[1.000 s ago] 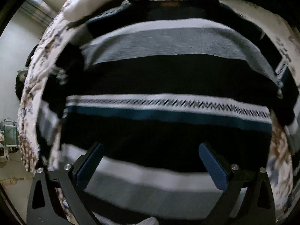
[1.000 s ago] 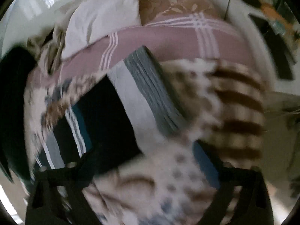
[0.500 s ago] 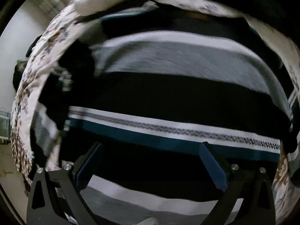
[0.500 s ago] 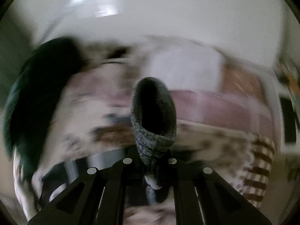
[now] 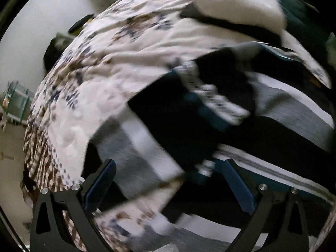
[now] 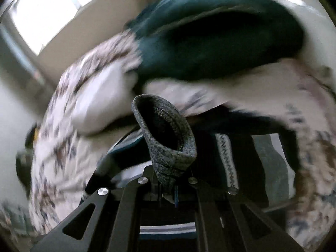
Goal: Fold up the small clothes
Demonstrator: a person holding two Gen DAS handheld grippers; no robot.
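A striped sweater (image 5: 283,130), black, grey, white and teal, lies spread on the floral bedspread (image 5: 117,67). Its left sleeve (image 5: 145,147) lies bent beside the body. My left gripper (image 5: 168,184) is open and hovers just above that sleeve. My right gripper (image 6: 168,180) is shut on the grey ribbed cuff (image 6: 166,138) of the other sleeve and holds it up over the sweater (image 6: 226,159); the cuff mouth gapes toward the camera.
A white pillow (image 5: 237,6) and a dark green cloth (image 6: 210,33) lie at the far side of the bed. The bed's edge falls to the floor on the left, where a small cart (image 5: 14,100) stands. A window (image 6: 42,10) is lit at upper left.
My right gripper shut on the sleeve cuff, lifted it and swung it left over the sweater. My left gripper moved left from the sweater's body to the left sleeve, still open.
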